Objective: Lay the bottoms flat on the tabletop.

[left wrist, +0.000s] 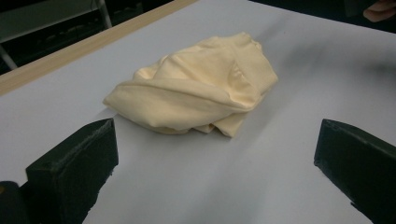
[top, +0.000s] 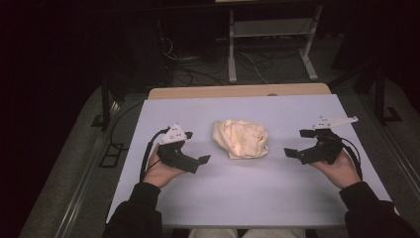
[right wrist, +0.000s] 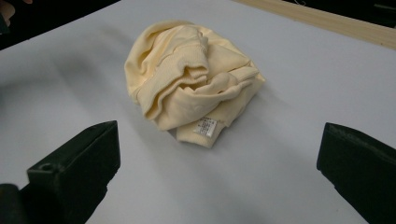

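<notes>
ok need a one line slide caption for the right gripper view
Crumpled pale yellow garment, care label facing the camera, on the grey table.

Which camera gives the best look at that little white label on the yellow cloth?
The right gripper view: the label faces it at the near hem of the cloth. From the left gripper view and the high view, just folds.

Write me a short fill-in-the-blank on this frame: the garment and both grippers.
1. The crumpled garment on the table is pale ____ in colour.
2. Both the left gripper and the right gripper have their jaws ____.
3. The garment lies ____ the two grippers, touched by neither.
4. In the right gripper view, a small white ____ shows on the garment's near edge.

Missing words: yellow; open; between; label
</notes>
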Demonstrator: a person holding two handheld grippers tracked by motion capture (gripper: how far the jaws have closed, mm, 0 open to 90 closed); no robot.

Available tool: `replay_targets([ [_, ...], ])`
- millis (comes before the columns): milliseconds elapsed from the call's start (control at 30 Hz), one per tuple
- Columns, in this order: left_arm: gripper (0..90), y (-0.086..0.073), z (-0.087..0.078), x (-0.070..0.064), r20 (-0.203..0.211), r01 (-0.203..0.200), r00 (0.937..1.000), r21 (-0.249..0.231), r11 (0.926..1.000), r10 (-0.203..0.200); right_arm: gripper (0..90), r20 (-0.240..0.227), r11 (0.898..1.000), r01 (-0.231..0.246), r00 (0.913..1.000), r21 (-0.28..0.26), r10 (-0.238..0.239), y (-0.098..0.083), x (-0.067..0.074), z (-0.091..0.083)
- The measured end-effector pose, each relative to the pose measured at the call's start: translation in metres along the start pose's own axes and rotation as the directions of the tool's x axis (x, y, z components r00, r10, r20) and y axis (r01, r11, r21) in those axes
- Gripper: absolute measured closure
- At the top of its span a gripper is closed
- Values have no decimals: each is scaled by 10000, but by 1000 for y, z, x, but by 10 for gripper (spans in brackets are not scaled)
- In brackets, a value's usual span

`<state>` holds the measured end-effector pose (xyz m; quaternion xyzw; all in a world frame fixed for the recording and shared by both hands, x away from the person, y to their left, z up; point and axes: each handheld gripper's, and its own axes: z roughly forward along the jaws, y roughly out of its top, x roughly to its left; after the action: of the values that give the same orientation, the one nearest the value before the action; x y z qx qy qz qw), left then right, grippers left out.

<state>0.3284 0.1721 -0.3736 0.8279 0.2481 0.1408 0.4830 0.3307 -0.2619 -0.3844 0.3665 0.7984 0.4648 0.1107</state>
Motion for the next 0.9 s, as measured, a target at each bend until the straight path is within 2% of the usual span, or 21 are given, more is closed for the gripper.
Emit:
replay_targets([
  [300,0,5,9,4,8,-20,10000,-235,9997,21,0,-5,9999,94,10000,93,-94,7,-1,14],
  [567,0,6,16,11,-72,169,9998,-268,9995,-171,0,40,9997,97,9999,242,-98,6,-3,25],
  [733,0,4,24,16,-97,453,9989,-362,9983,-457,0,159,9996,-144,9998,246,140,3,-9,33],
  [900,0,3,29,18,-70,565,9984,-396,9976,-568,0,159,9994,-199,9997,299,194,1,-11,39],
])
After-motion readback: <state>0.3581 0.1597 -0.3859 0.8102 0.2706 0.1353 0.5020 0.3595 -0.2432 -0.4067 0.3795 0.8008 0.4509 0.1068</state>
